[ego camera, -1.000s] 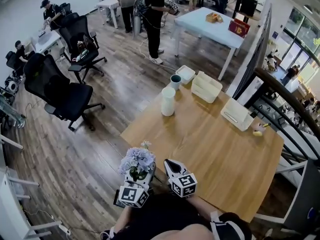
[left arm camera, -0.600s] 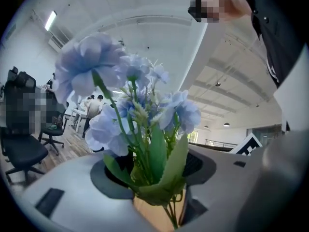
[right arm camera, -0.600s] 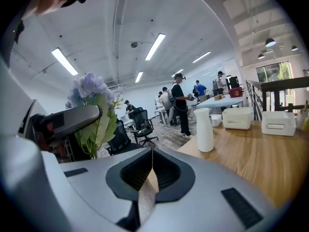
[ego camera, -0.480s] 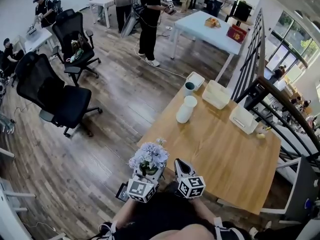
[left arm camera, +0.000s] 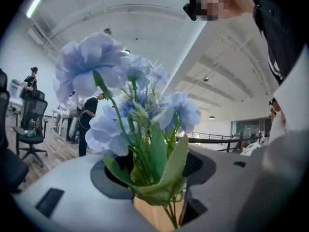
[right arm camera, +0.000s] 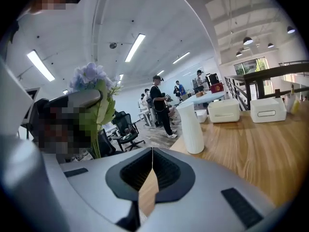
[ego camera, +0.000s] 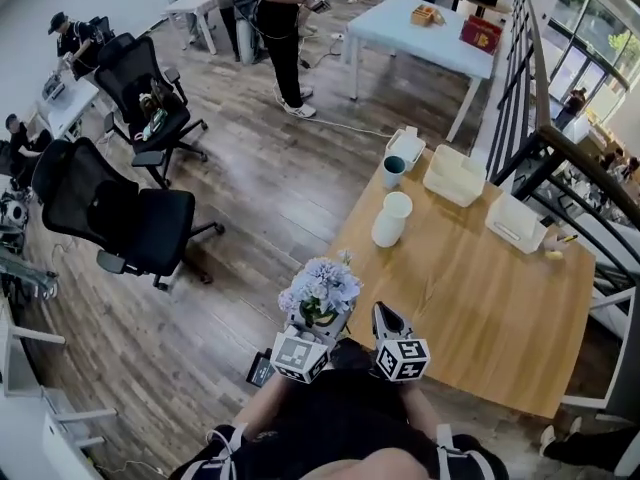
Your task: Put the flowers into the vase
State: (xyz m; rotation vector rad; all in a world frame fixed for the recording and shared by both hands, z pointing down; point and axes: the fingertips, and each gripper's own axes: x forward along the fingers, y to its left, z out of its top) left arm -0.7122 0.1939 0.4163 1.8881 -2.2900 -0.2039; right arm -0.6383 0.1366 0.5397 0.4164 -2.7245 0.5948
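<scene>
Left tongs (left arm camera: pixel 157 197) pinch the flower bunch (left arm camera: pixel 128 100) low on its stems; I judge it light, floppy. Right tongs (right arm camera: pixel 150 158) closed, empty, white vase (right arm camera: pixel 191 127) ahead.

Bench (ego camera: pixel 500 298): pale wood-grain top, smooth, soft satin sheen. Floor (ego camera: pixel 250 188): darker wood-look planks, faint gloss. Flowers (left arm camera: pixel 120 95): pale blue petals, cloth-like, matt; green leaves smooth, slightly waxy. Vase (right arm camera: pixel 190 127): white, smooth, matt; ceramic or plastic, cannot tell. Left gripper (left arm camera: pixel 154 178), right gripper (right arm camera: pixel 150 170): grey shells, matt plastic look; jaws lined with black ribbed pads. Chairs (ego camera: pixel 130 218): black, matt, fabric or mesh. Bins (ego camera: pixel 455 175): white, smooth plastic look.
</scene>
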